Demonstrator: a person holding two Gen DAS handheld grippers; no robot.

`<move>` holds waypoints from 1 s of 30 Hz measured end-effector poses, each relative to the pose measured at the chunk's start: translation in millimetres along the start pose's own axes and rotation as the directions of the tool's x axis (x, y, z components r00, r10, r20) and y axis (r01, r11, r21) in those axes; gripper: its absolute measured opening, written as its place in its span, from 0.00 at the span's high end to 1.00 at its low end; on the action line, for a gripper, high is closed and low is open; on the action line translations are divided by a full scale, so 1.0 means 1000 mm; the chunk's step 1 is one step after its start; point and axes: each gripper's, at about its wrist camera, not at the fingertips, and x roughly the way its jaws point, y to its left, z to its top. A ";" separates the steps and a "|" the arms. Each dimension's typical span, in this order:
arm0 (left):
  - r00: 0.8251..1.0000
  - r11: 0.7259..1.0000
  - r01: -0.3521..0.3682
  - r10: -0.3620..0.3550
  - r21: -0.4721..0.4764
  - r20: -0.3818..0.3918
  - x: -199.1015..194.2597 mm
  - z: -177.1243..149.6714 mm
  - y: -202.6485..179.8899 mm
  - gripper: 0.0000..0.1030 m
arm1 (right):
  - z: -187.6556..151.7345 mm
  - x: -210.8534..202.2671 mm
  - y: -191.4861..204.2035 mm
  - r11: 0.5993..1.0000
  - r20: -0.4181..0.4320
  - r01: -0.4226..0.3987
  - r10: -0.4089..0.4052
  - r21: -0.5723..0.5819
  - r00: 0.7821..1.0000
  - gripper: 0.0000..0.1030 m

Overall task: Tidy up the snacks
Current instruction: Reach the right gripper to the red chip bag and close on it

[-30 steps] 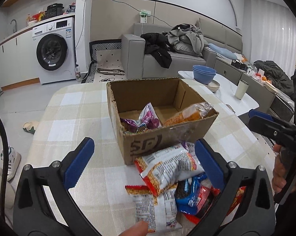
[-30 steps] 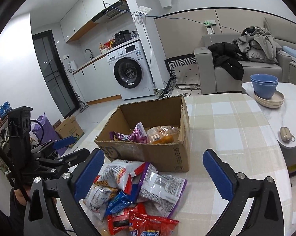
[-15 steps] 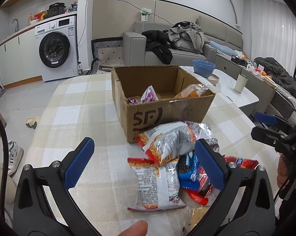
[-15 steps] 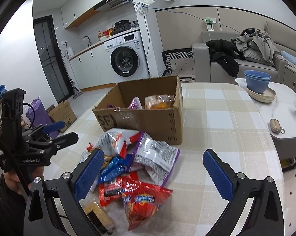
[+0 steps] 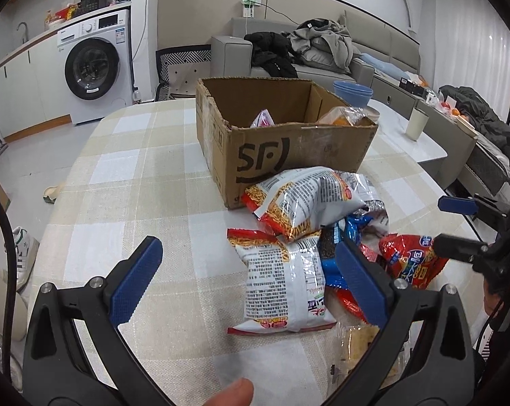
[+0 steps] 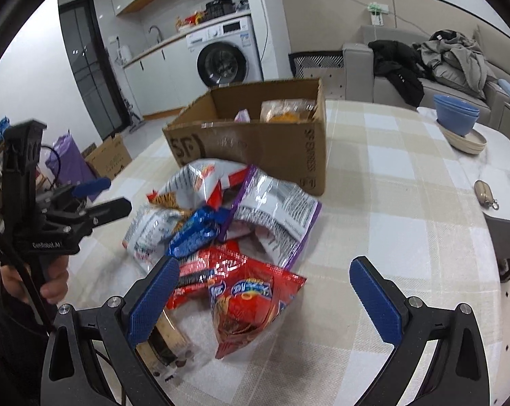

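An open cardboard box [image 5: 289,155] [image 6: 255,142] stands on the checked table and holds a purple packet [image 5: 262,119] and an orange packet [image 5: 343,116]. A pile of snack bags lies in front of it: a white noodle bag [image 5: 282,280], another white bag [image 5: 302,196], a blue packet [image 6: 194,230], a purple-edged bag [image 6: 275,209] and a red bag [image 6: 248,301]. My left gripper [image 5: 248,284] is open just above the white noodle bag. My right gripper [image 6: 265,297] is open, low over the red bag.
A white side table [image 6: 492,155] with blue bowls [image 6: 456,113] and a cup [image 5: 416,123] stands to the right. A sofa [image 5: 305,64] with clothes and a washing machine [image 5: 92,67] are behind. Checked tablecloth [image 5: 136,186] spreads left of the box.
Both grippers have dropped lower and come closer to the snack pile. The box now looks farther back. Both stay open.
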 end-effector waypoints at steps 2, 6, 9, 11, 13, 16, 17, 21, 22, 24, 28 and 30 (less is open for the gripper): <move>1.000 1.000 -0.002 0.002 0.006 -0.014 0.003 -0.001 -0.002 0.01 | -0.002 0.008 0.004 1.000 -0.027 -0.005 0.005 -0.019 1.000 0.01; 0.999 1.000 0.010 -0.010 0.012 -0.042 0.009 -0.004 -0.005 0.01 | -0.007 0.019 0.006 1.000 -0.081 -0.011 0.009 -0.026 0.997 0.01; 0.998 1.000 0.011 -0.010 0.016 -0.063 0.016 -0.006 -0.009 0.01 | -0.010 0.027 0.006 1.000 -0.102 -0.006 0.004 -0.019 0.995 0.01; 0.997 1.000 0.019 -0.018 0.017 -0.078 0.021 -0.006 -0.011 0.01 | -0.011 0.031 0.006 1.000 -0.121 0.001 -0.002 -0.009 0.993 0.01; 0.996 1.000 0.024 -0.022 0.020 -0.085 0.023 -0.008 -0.013 0.01 | -0.012 0.031 0.006 1.000 -0.122 -0.006 0.005 -0.011 0.993 0.01; 0.995 0.999 0.028 -0.026 0.023 -0.092 0.027 -0.009 -0.014 0.01 | -0.013 0.033 0.004 1.000 -0.133 -0.028 0.028 0.004 0.991 0.01; 0.995 0.999 0.028 -0.026 0.022 -0.092 0.028 -0.009 -0.014 0.01 | -0.013 0.034 0.004 1.000 -0.136 -0.031 0.031 0.004 0.990 0.01; 0.995 0.999 0.031 -0.030 0.009 -0.099 0.032 -0.010 -0.015 0.01 | -0.014 0.039 0.004 0.998 -0.163 -0.057 0.058 0.012 0.985 0.03; 0.995 1.000 0.028 -0.027 0.009 -0.100 0.033 -0.010 -0.015 0.01 | -0.015 0.039 0.004 0.998 -0.169 -0.064 0.066 0.015 0.983 0.04; 0.994 1.000 0.026 -0.025 0.013 -0.105 0.035 -0.011 -0.016 0.01 | -0.015 0.040 0.007 0.997 -0.175 -0.075 0.075 0.008 0.982 0.10; 0.994 0.999 0.030 -0.028 0.013 -0.109 0.039 -0.014 -0.016 0.01 | -0.018 0.041 0.014 0.996 -0.184 -0.084 0.080 -0.013 0.980 0.17; 0.993 1.000 0.027 -0.025 0.011 -0.115 0.041 -0.015 -0.016 0.01 | -0.018 0.041 0.015 0.996 -0.186 -0.084 0.078 -0.020 0.979 0.19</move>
